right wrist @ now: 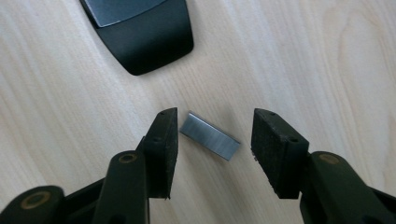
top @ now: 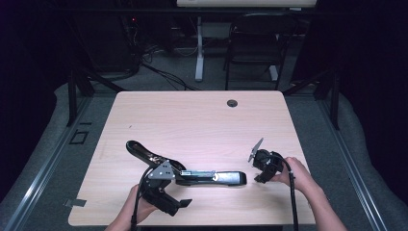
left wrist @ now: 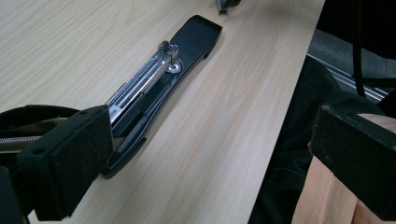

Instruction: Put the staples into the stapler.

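A pale wood-grain table point(top: 192, 120) is seen from above, with a small dark round grommet point(top: 232, 103) set into its far edge. Beyond it, a black folding chair point(top: 255, 43) is parked on grey carpet beside the white leg of another desk point(top: 198, 53). Dark cables point(top: 163, 72) are strewn across the floor, and black stand legs point(top: 79, 84) are planted at either side.

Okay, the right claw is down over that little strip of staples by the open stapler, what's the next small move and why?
Probably close the right claw the rest of the way on the strip of staples. The strip lies flat on the table between the pads, one end near the left pad and a gap at the other. The stapler lies open with its magazine exposed, likely waiting for it.
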Demonstrator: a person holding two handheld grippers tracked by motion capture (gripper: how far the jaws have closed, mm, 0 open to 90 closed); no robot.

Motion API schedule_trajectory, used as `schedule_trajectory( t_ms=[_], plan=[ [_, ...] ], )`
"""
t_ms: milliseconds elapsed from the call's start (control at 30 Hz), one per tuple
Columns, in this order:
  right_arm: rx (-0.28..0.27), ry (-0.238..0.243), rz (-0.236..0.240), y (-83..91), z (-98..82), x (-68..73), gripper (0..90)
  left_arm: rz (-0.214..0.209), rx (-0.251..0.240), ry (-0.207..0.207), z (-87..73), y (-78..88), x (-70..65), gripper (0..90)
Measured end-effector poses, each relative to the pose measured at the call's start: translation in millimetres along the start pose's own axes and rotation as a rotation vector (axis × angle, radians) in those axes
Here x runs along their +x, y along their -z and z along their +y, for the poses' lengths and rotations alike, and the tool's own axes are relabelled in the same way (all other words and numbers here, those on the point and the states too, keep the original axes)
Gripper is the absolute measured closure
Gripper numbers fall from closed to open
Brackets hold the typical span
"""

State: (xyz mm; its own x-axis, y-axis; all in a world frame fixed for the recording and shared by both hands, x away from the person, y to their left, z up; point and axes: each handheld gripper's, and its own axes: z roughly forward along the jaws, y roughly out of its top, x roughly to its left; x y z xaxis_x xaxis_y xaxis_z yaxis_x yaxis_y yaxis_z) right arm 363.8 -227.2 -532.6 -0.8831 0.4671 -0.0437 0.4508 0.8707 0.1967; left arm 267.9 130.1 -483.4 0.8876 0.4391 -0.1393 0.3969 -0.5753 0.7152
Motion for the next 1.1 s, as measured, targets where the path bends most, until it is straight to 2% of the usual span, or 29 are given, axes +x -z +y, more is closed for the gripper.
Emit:
schedule_trajectory(
  t_ms=[33,233,400,500,567,633,733,933,1000,1100],
  plan=[
    [0.002,0.002,0.007,-0.5,0.3,0.6,52.5,-0.001,0.004,0.001,-0.3,0.2,0.1,0.0],
    [0.046,0.034,-0.020,-5.9,1.3,2.5,58.4,-0.001,0.007,-0.002,0.1,-0.1,-0.2,0.0],
    [0.039,0.016,-0.013,-7.8,0.8,3.3,65.3,0.002,0.007,0.002,0.0,-1.3,-0.2,0.0],
    [0.038,0.014,-0.020,-7.4,1.5,4.2,66.6,0.003,0.008,0.001,0.0,-1.2,-0.2,0.0],
    [0.023,0.007,-0.004,-7.8,2.0,4.8,66.6,0.003,0.013,-0.001,-0.1,-1.2,0.1,0.0],
    [0.040,0.012,-0.012,-7.1,3.7,5.7,66.8,0.002,0.017,-0.003,-0.1,-1.3,0.4,0.0],
    [0.030,0.002,-0.005,-8.4,5.4,6.9,68.5,-0.003,0.020,0.003,-0.4,-2.0,0.9,0.0],
    [0.050,0.000,-0.008,-8.1,6.8,7.4,74.8,-0.006,0.020,0.004,-0.5,-2.0,1.2,0.0],
    [0.044,-0.005,0.008,-8.7,6.0,7.1,74.4,-0.005,0.022,0.005,-0.5,-2.2,1.3,0.0],
    [0.046,-0.011,0.001,-8.9,6.0,6.8,75.4,-0.008,0.024,0.006,-0.4,-2.6,1.2,0.0]
  ],
)
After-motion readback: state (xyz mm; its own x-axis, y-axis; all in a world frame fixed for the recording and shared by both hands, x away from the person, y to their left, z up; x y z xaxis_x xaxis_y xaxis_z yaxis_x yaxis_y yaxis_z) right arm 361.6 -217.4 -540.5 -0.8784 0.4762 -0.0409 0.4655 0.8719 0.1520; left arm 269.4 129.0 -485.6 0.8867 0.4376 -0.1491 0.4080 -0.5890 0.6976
